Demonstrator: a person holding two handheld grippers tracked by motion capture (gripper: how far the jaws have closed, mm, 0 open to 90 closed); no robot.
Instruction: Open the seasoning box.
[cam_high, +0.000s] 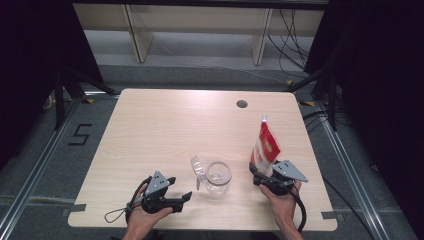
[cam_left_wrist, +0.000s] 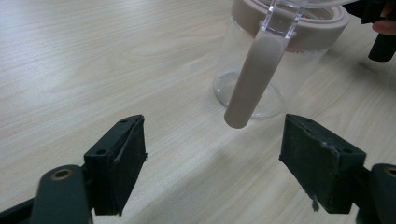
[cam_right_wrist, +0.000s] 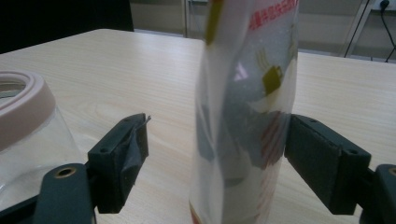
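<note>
A clear jar (cam_high: 218, 177) with a pale pink rim stands near the table's front edge, its lid (cam_high: 198, 168) swung open to the left. In the left gripper view the jar (cam_left_wrist: 280, 56) is just ahead, and a pink clasp strap (cam_left_wrist: 250, 84) hangs down its side. My left gripper (cam_high: 181, 189) (cam_left_wrist: 212, 140) is open a little to the left of the jar, with nothing between its pads. A red and white pouch (cam_high: 265, 146) (cam_right_wrist: 247, 112) stands upright right of the jar. My right gripper (cam_high: 261, 174) (cam_right_wrist: 217, 135) is open, one jaw on each side of the pouch's lower part.
The light wooden table (cam_high: 165, 125) has a round cable hole (cam_high: 242, 104) at its back right. Beyond the table's far edge stand wooden furniture legs (cam_high: 140, 37) and loose cables (cam_high: 292, 40). Dark curtains hang at both sides.
</note>
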